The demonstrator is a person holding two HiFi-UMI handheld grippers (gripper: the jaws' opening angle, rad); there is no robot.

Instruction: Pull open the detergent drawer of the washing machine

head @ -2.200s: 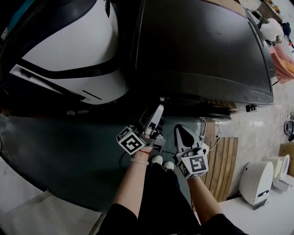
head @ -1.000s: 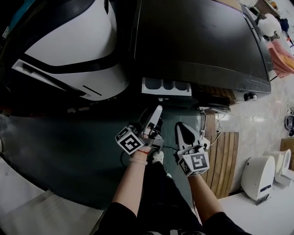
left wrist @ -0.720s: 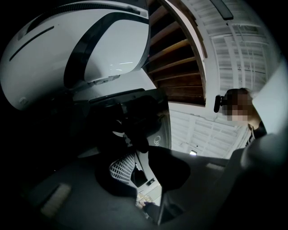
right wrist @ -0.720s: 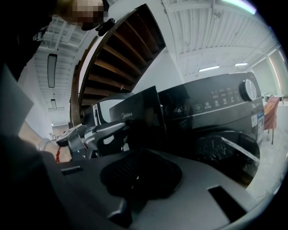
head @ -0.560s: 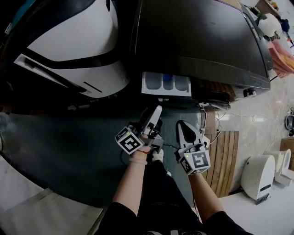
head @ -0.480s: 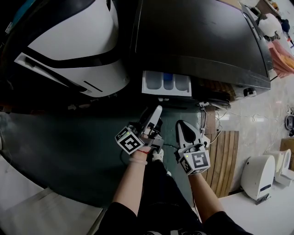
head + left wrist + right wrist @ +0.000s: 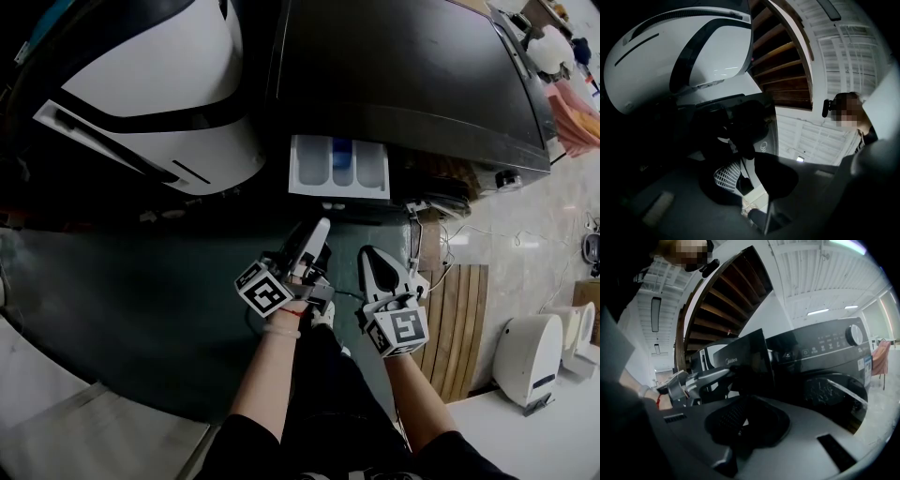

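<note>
Head view shows the detergent drawer [image 7: 337,167] standing out from the front of the dark washing machine [image 7: 403,84], its white inside exposed. The left tool [image 7: 323,225] is clamped on the drawer's black front edge. The right tool [image 7: 371,258] hangs just beside it, jaws together and empty.

Sticking out of washing machine [image 7: 403,84] front: drawer [image 7: 337,169]. At its near edge, left gripper [image 7: 324,225]; right gripper [image 7: 371,257] just beside.
</note>
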